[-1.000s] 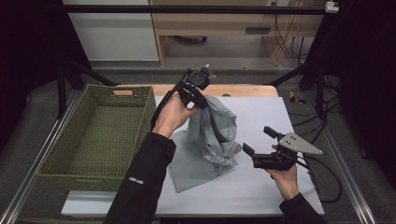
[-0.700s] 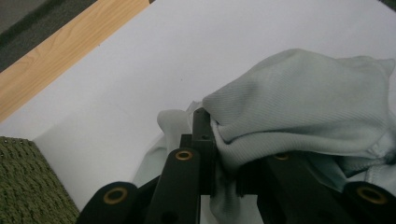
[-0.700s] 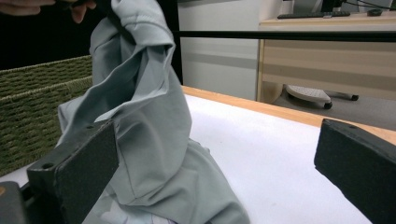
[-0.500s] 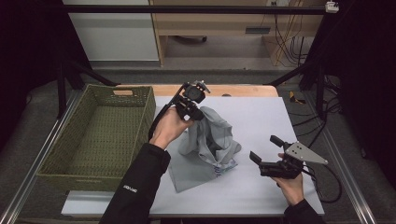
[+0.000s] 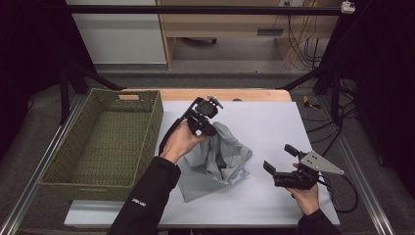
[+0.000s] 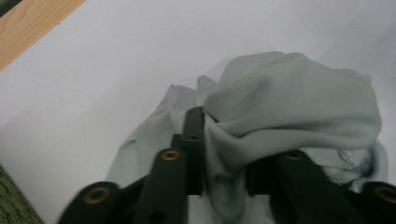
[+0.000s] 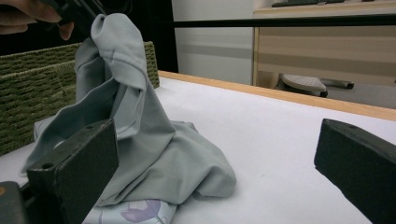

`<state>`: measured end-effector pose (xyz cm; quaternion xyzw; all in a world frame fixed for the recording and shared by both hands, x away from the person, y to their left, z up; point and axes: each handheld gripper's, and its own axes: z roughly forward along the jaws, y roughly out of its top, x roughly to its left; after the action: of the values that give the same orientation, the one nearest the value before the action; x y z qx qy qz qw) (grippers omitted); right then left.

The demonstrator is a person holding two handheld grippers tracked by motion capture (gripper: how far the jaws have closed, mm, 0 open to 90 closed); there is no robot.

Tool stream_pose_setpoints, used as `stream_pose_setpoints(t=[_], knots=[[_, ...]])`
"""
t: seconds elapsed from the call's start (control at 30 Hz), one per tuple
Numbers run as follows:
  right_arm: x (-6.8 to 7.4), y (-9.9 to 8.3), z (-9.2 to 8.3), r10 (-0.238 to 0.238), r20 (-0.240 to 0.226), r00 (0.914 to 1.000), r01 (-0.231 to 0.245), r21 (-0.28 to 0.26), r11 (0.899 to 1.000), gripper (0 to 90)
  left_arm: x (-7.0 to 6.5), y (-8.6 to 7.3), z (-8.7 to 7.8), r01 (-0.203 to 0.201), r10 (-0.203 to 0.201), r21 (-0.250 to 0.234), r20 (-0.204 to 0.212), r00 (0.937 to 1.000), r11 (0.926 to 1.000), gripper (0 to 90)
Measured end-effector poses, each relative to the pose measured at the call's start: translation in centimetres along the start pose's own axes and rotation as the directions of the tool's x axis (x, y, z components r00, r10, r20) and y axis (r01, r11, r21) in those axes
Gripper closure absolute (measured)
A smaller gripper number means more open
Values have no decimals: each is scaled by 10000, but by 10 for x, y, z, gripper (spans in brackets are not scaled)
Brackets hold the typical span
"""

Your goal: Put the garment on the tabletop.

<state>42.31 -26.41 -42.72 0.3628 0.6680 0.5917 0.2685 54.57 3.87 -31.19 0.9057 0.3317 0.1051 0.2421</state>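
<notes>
Grey cloth [image 5: 215,156] sunk lower, L tongs [image 5: 204,117] just widening, cloth between; R tongs [image 5: 278,159] open, empty; basket [image 5: 58,174] left.

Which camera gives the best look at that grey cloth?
The high view: the whole grey cloth lies on the white table. The right gripper view shows its side and lifted peak; the left gripper view shows folds close up.

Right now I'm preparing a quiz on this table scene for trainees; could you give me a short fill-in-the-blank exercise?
1. The left claw has a fold of the crumpled pale grey ____ garment between its jaws.
2. The rectangular woven green basket stands to the ____ of the garment in the high view.
3. The right claw has its jaws ____, holding nothing.
4. The garment lies on the ____ table cover.

Missing words: fabric; left; open; white
</notes>
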Motion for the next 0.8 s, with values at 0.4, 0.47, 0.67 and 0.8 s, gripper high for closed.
stream_pose_setpoints(t=[0.4, 0.47, 0.67, 0.8], knots=[[0, 0, 1, 2, -39, 10000, -2, -57, 10000, 4, 4, -11, -28, 317, -308, -1597, 77, 9995, 9867, 187], [1, 1, 1, 231, -17, 9997, -231, 3, 9997, 4, 6, -14, -34, 354, -345, -1894, 79, 9994, 9813, 152], [0, 1, 1, 160, 54, 9999, -160, -6, 9999, 4, 8, -30, -52, 275, -387, -2951, -321, 9987, 9551, 80], [-1, 1, 0, 189, -12, 9998, -189, -37, 9998, 4, 7, -44, -56, 464, -644, -3725, -362, 9973, 9269, 63]])
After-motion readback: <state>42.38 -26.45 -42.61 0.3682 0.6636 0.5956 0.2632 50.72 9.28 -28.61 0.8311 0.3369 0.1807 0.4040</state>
